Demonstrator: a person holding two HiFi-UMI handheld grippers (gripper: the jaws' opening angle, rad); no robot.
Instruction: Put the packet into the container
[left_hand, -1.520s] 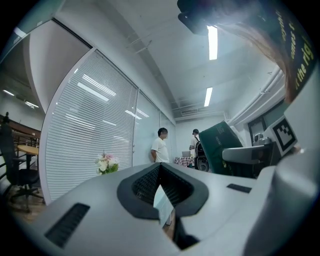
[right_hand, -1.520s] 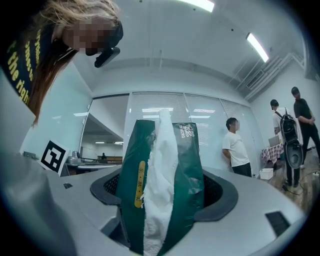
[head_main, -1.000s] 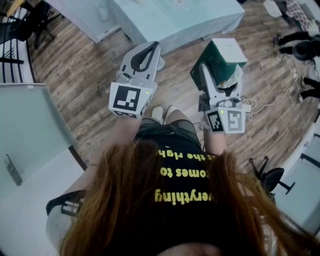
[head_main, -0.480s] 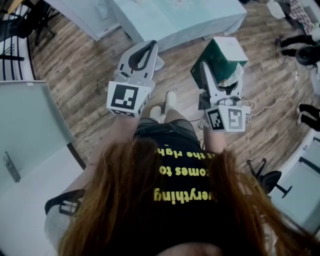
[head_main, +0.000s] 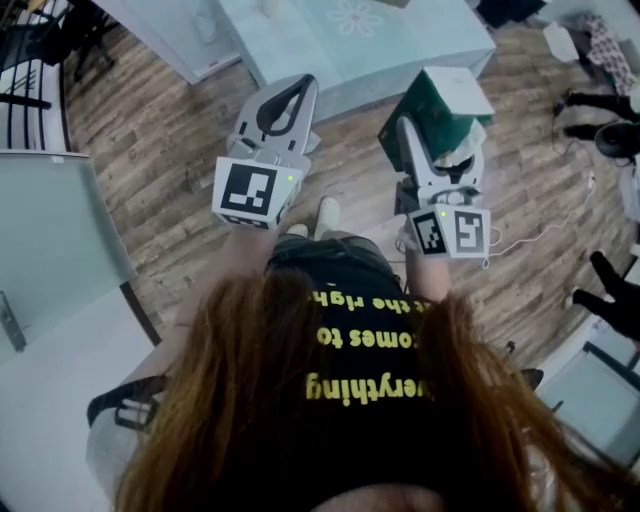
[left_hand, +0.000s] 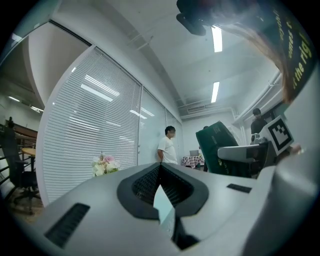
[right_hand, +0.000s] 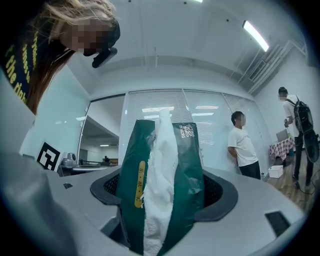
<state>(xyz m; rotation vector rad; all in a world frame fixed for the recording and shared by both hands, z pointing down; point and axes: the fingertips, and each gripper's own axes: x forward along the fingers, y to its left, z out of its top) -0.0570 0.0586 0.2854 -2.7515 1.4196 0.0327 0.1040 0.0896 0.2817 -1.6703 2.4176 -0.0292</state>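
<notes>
The right gripper (right_hand: 162, 192) is clamped on the green tissue packet (right_hand: 182, 165), which stands upright between its jaws, with white tissue spilling from the slit. The left gripper (left_hand: 161, 180) is closed, tips meeting on nothing. No container shows. The packet looks light, soft and crushable, and its film is probably slick. It is best held across the green sides, never by the loose tissue.

Long reddish-brown hair (head_main: 300, 430), black tee (head_main: 345, 300), yellow lettering (head_main: 370, 340), pale shoes (head_main: 327, 212). Left tool (head_main: 300, 92), right tool (head_main: 440, 135): light-grey shells, black ribbed pads, black-white marker cubes (head_main: 250, 192), green LEDs.
</notes>
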